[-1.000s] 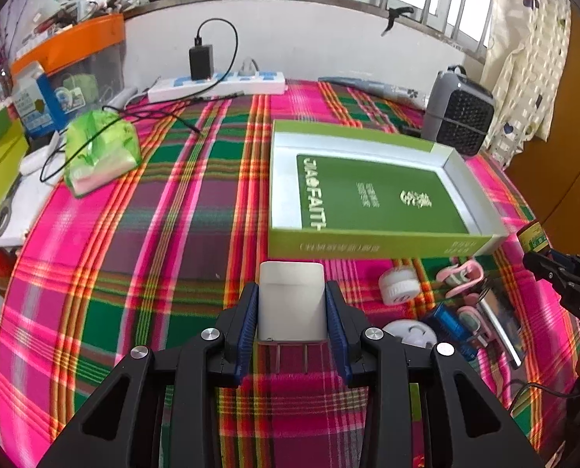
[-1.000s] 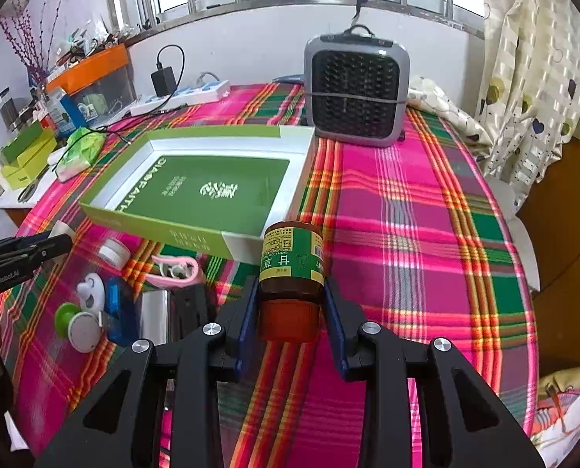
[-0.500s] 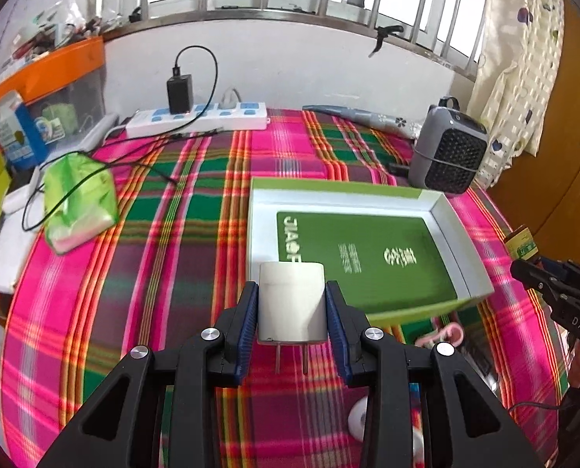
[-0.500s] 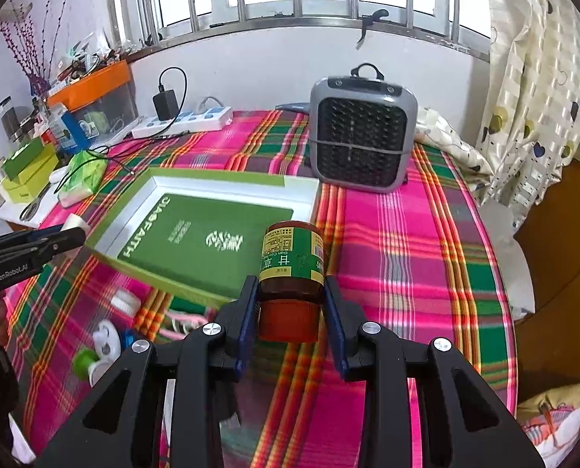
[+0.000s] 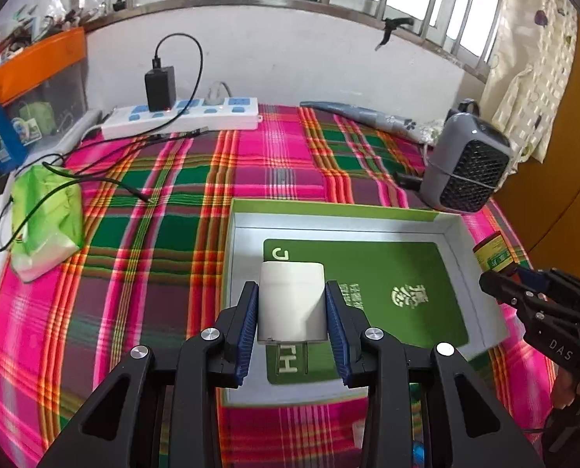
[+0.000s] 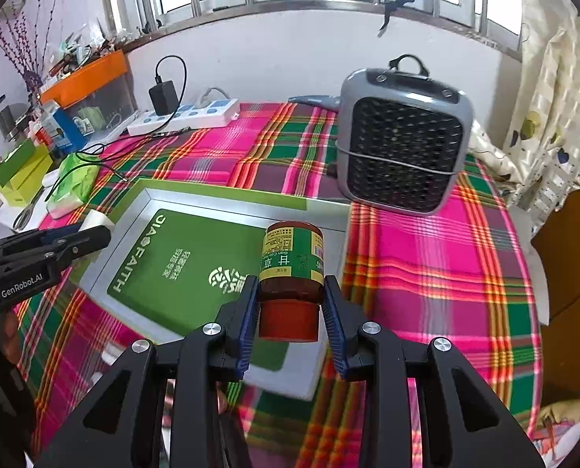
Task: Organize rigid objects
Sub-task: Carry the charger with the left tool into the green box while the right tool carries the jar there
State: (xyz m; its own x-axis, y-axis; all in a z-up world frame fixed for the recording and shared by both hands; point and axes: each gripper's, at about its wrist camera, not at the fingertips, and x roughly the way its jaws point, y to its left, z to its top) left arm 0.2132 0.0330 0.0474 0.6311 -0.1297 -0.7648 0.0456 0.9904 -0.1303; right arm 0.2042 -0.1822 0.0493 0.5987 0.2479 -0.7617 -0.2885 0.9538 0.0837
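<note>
The white charger (image 5: pixel 291 301) hides part of the green card's (image 5: pixel 387 292) lettering.

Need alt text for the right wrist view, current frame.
The right gripper clamps a brown medicine bottle, red cap nearest the camera, above a shallow green box on a plaid tablecloth. The left gripper shows at left; a grey heater stands behind.

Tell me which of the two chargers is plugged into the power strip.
The black charger, standing upright in the white power strip by the wall. The white charger is clamped in the left gripper jaws, above the green box.
</note>
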